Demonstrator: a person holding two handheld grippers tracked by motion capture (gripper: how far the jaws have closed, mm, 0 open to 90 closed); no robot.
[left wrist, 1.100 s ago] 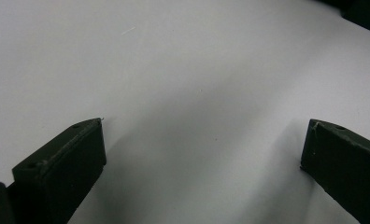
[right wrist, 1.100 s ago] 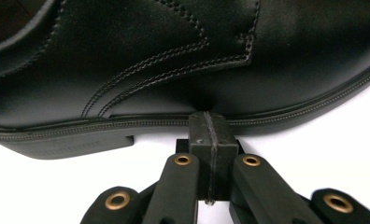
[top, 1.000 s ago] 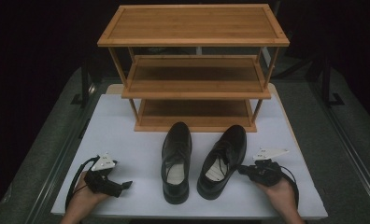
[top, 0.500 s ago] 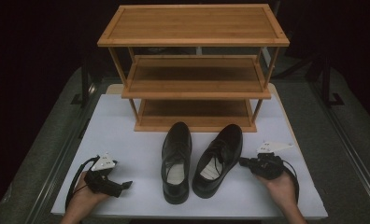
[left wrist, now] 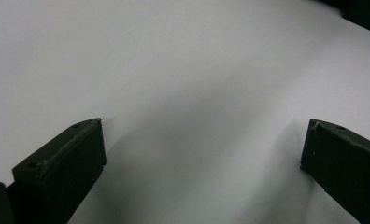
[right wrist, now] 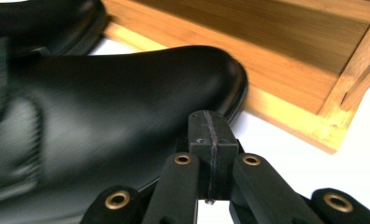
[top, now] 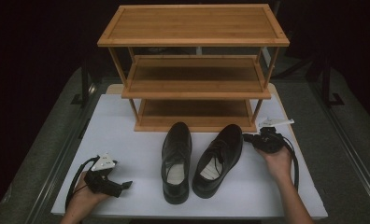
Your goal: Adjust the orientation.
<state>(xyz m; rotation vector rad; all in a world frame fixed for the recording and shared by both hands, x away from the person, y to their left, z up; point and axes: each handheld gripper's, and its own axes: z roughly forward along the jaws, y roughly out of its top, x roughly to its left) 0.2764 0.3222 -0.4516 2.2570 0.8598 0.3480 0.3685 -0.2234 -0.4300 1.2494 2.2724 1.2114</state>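
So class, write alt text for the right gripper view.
The right gripper, jaws shut, points at the toe side of a black leather shoe. Behind it lies the wooden rack's bottom shelf on a white table.

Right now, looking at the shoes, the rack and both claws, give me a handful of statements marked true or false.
1. Both black shoes stand on the white table, in front of the rack. True.
2. The right claw grips a shoelace. False: its jaws are shut on nothing, beside the toe of the right shoe.
3. The left claw is open over bare table. True.
4. A shoe sits on the rack's bottom shelf. False: that shelf holds no shoe.
5. The rack has three wooden tiers. True.
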